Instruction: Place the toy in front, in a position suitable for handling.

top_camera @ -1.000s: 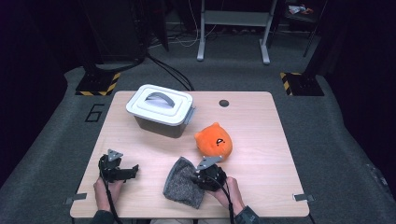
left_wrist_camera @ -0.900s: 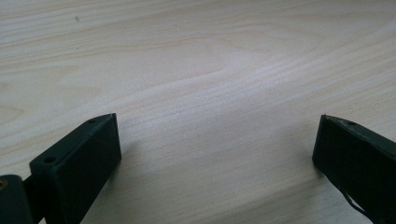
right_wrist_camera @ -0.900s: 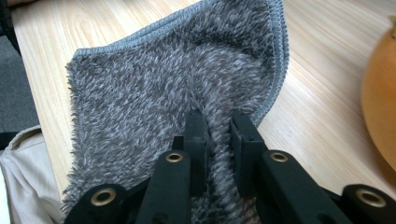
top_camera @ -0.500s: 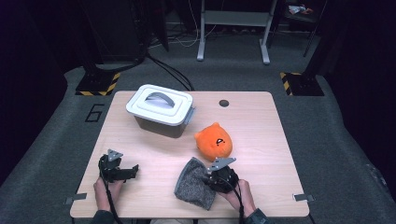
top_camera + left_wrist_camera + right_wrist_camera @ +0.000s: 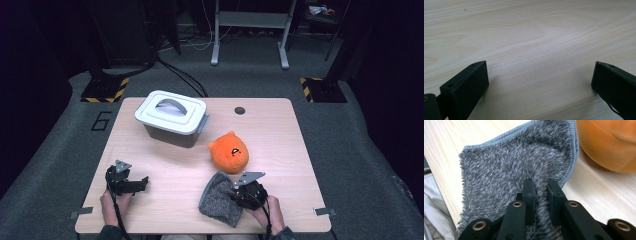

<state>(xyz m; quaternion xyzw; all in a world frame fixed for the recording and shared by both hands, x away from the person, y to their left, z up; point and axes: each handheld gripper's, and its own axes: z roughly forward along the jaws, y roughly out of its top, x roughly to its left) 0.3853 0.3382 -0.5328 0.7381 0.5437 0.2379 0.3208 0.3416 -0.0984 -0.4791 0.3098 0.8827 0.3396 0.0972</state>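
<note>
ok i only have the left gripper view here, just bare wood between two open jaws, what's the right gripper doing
Observer: The right gripper is shut on a pinched fold of the grey fluffy cloth.
Operator: where's that cloth on the table
Observer: In the high view it lies near the table's front edge, right of centre, just in front of the orange plush toy.
Operator: anything else up there
Observer: A white lidded bin with a grey handle stands at the far left, lid on.
Operator: and my left gripper
Observer: The left gripper sits low over bare wood at the front left, apart from the cloth.
</note>
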